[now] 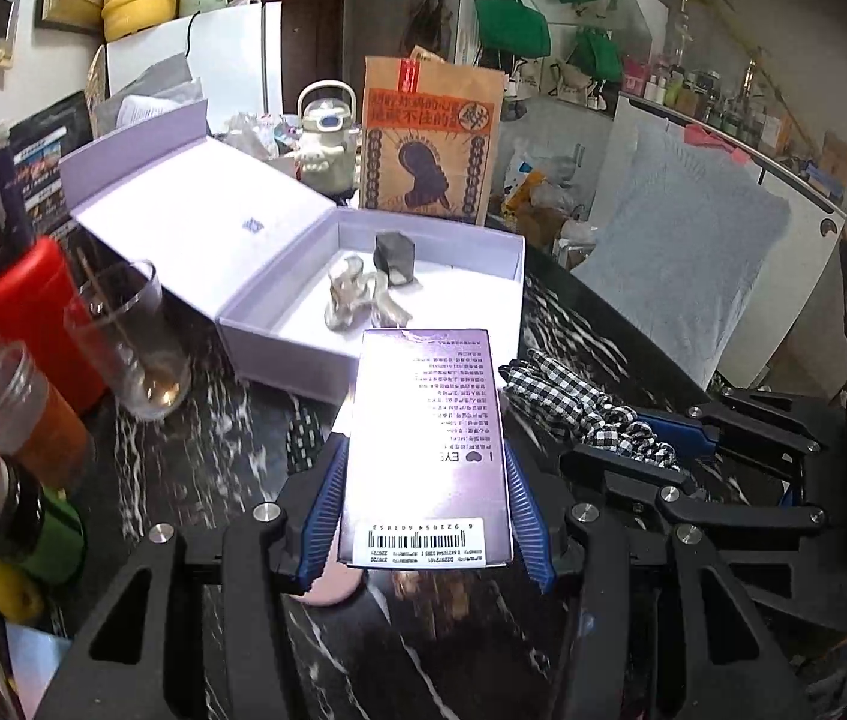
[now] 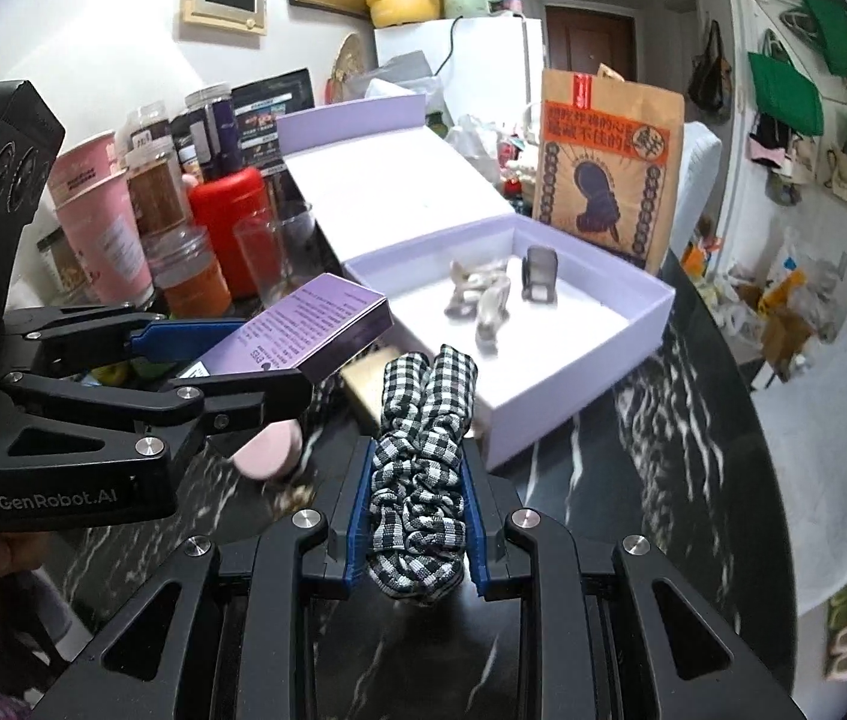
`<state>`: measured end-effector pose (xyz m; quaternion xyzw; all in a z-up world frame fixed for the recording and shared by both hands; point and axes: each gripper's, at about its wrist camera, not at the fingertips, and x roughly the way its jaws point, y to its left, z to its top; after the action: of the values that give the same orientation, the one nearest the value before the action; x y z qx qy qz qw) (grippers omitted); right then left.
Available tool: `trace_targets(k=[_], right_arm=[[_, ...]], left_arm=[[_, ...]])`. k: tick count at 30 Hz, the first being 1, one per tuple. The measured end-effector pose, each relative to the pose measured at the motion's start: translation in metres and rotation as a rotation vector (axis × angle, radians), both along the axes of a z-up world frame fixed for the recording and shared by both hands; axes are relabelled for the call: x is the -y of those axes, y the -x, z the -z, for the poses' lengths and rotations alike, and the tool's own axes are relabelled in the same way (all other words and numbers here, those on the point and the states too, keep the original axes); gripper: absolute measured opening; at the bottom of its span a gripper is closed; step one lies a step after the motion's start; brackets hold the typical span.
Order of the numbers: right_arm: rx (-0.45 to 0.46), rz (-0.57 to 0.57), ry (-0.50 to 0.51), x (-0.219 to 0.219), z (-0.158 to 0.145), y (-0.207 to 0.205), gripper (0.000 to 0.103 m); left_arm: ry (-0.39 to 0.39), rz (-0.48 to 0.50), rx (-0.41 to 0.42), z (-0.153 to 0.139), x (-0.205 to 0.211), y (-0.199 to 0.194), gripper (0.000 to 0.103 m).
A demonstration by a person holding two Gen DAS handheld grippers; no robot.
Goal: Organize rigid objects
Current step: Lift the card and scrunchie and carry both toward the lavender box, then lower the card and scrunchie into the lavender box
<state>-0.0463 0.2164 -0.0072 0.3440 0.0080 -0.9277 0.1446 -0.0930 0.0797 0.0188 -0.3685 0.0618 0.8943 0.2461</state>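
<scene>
A black marble-patterned table [image 1: 195, 468] carries everything here, with a crowd of jars and a red bottle [image 1: 39, 312] along its left edge. Near the middle sits an open lilac box [image 1: 279, 324], its lid [image 1: 195, 216] folded back flat behind it; a brown paper bag [image 1: 429, 144] stands upright just behind the box. Inside the box lie a few pale translucent clips [image 1: 363, 300] and a small dark grey block [image 1: 393, 258], close together. The left gripper [image 1: 426, 462] is clamped on a purple carton [image 1: 429, 444], held above the table in front of the box's near wall, barcode end toward the camera. Beside it on the right, the right gripper [image 2: 417, 468] is squeezed tight on a black-and-white gingham scrunchie [image 2: 423, 456], which bulges out past the blue fingers [image 2: 357, 516], also in front of the box.
</scene>
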Motion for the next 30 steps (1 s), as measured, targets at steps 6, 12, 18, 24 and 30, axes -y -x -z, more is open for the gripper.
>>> trace_targets(k=[6, 12, 18, 24, 30], right_arm=[[-0.037, -0.003, -0.011, -0.004, -0.014, 0.023, 0.026], [-0.062, -0.025, -0.019, -0.004, -0.024, 0.044, 0.026], [-0.074, -0.039, -0.03, -0.005, -0.03, 0.07, 0.026], [-0.082, -0.066, -0.022, -0.006, -0.038, 0.099, 0.026], [-0.105, -0.061, -0.037, -0.008, -0.045, 0.126, 0.026]], left_arm=[[-0.015, -0.005, -0.013, -0.011, -0.002, 0.02, 0.05], [-0.013, -0.007, -0.029, -0.017, -0.006, 0.039, 0.05], [-0.014, -0.017, -0.029, -0.019, -0.006, 0.062, 0.05], [0.0, -0.036, -0.046, -0.025, -0.005, 0.09, 0.05], [0.011, -0.046, -0.066, -0.03, -0.01, 0.12, 0.05]])
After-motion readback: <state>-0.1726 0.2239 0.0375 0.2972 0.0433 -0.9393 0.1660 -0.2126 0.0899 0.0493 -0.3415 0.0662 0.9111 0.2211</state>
